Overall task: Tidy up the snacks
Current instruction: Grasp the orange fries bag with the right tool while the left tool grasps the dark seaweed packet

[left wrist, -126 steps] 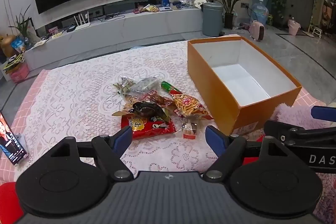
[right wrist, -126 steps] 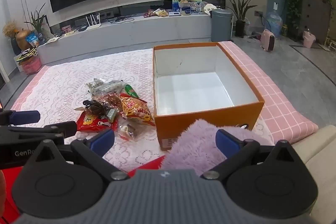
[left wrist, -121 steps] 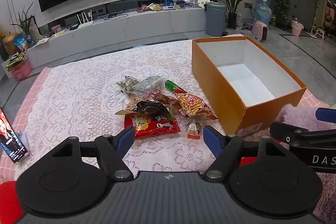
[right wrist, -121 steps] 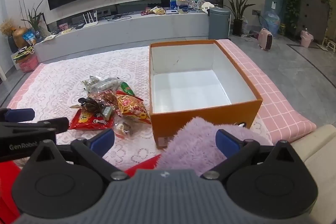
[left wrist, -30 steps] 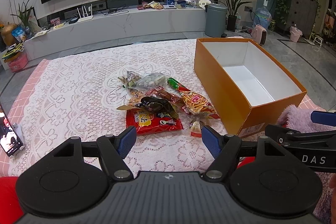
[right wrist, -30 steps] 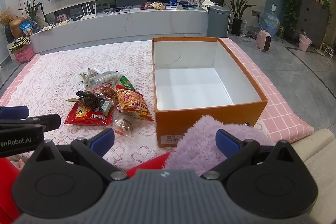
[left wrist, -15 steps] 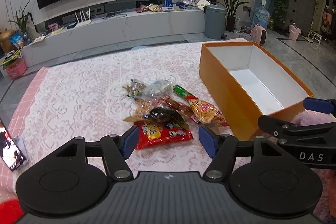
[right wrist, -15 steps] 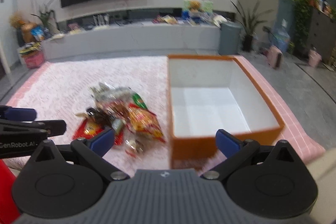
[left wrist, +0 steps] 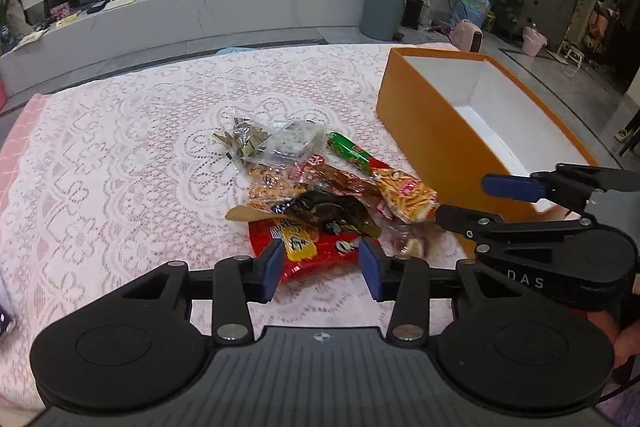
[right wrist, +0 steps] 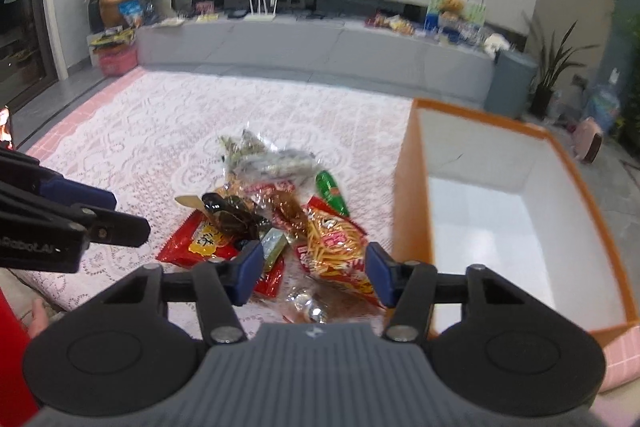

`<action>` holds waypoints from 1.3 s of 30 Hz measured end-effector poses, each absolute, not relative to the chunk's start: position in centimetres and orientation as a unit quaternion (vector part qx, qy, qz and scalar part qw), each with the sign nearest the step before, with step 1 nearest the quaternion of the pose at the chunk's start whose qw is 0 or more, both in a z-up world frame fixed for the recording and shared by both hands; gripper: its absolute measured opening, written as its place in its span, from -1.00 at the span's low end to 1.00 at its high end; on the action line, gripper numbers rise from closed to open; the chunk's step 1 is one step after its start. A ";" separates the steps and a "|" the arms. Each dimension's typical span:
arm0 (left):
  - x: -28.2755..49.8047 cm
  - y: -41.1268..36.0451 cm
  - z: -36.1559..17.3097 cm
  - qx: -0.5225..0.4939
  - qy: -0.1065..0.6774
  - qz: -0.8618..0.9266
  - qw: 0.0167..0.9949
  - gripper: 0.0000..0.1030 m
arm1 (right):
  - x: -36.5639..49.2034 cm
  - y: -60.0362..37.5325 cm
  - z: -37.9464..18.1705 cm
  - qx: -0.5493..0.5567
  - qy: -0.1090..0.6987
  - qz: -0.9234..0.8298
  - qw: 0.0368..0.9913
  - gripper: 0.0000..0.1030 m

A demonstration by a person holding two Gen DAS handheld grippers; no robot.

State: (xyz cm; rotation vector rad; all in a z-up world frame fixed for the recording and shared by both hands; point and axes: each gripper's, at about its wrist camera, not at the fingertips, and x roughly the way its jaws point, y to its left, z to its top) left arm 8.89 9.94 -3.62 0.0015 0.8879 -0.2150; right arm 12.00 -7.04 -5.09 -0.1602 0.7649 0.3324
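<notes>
Lace cloth (left wrist: 100, 155) lies bare left of the snacks (left wrist: 320, 187); box (left wrist: 432, 131) edge crowds right, and left gripper (left wrist: 320, 263) and right gripper (right wrist: 314, 271) are closing on nothing.

White lace-covered table (left wrist: 100, 155), with heaped snack packets (left wrist: 320, 195) beside an open orange box (left wrist: 432, 131).

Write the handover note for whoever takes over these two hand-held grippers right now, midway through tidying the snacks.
Left gripper: jaws closing, nothing gripped; it is over the flat red foil snack packet.
Right gripper: jaws closing, nothing gripped; it is over the orange bag of stick snacks.
Things: all snacks lie in one heap on the white lace tablecloth, left of the open orange cardboard box.
Done: nothing; the box is empty.
Left: move every packet into the box.
</notes>
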 end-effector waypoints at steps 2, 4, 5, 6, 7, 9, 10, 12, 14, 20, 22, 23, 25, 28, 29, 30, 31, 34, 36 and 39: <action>10.1 10.1 -4.1 0.001 0.437 -0.114 0.892 0.00 | 13.3 -6.7 -5.9 -0.075 0.387 0.166 0.904 0.02; 11.0 9.9 -4.5 0.016 0.436 -0.130 0.890 0.11 | 14.3 -6.5 -6.5 -0.081 0.398 0.172 0.898 0.02; 11.4 9.7 -4.7 0.029 0.435 -0.135 0.890 0.15 | 14.9 -6.3 -6.8 -0.087 0.401 0.173 0.895 0.02; 11.8 9.4 -5.0 0.043 0.434 -0.141 0.889 0.20 | 15.3 -6.1 -7.1 -0.093 0.404 0.174 0.893 0.02; 12.2 9.2 -5.2 0.056 0.432 -0.147 0.888 0.22 | 15.8 -5.9 -7.5 -0.097 0.406 0.175 0.892 0.02; 13.0 8.8 -5.8 0.080 0.431 -0.153 0.886 0.22 | 16.6 -5.7 -8.1 -0.103 0.410 0.176 0.889 0.02; 13.4 8.6 -6.0 0.094 0.427 -0.156 0.886 0.23 | 16.9 -5.6 -8.4 -0.105 0.412 0.175 0.888 0.02; 14.0 8.1 -6.6 0.120 0.422 -0.165 0.883 0.24 | 17.6 -5.5 -9.1 -0.109 0.416 0.175 0.886 0.02; 14.6 7.8 -7.2 0.141 0.421 -0.175 0.879 0.24 | 18.0 -5.4 -9.9 -0.111 0.422 0.172 0.883 0.02; 15.2 7.3 -8.8 0.199 0.400 -0.208 0.870 0.24 | 18.5 -5.5 -11.0 -0.112 0.431 0.171 0.879 0.03; 15.2 7.1 -9.3 0.220 0.395 -0.221 0.864 0.24 | 18.6 -5.6 -11.1 -0.114 0.433 0.165 0.879 0.03; 15.3 6.9 -9.5 0.231 0.390 -0.227 0.862 0.24 | 18.6 -5.7 -11.2 -0.114 0.433 0.161 0.879 0.03; 15.6 6.6 -9.9 0.248 0.385 -0.234 0.858 0.24 | 18.9 -5.9 -11.4 -0.113 0.437 0.154 0.879 0.04; 16.1 6.3 -10.6 0.262 0.377 -0.246 0.854 0.24 | 19.1 -6.0 -11.6 -0.113 0.439 0.148 0.879 0.13; 16.3 6.3 -10.8 0.263 0.376 -0.248 0.853 0.24 | 19.1 -5.9 -11.7 -0.116 0.439 0.144 0.879 0.13; 16.5 6.2 -11.1 0.264 0.377 -0.249 0.852 0.23 | 19.2 -5.8 -11.8 -0.122 0.437 0.138 0.880 0.14; 16.6 6.1 -11.3 0.263 0.379 -0.249 0.852 0.19 | 19.2 -5.8 -11.9 -0.127 0.436 0.132 0.881 0.14; 16.7 5.9 -12.1 0.269 0.384 -0.247 0.848 0.10 | 19.5 -5.5 -12.4 -0.142 0.434 0.111 0.882 0.15; 16.5 5.7 -12.4 0.277 0.382 -0.240 0.849 0.04 | 19.7 -5.5 -12.7 -0.149 0.436 0.105 0.881 0.22; 16.5 5.6 -12.5 0.271 0.383 -0.233 0.852 -0.05 | 19.9 -5.2 -13.0 -0.158 0.435 0.094 0.881 0.24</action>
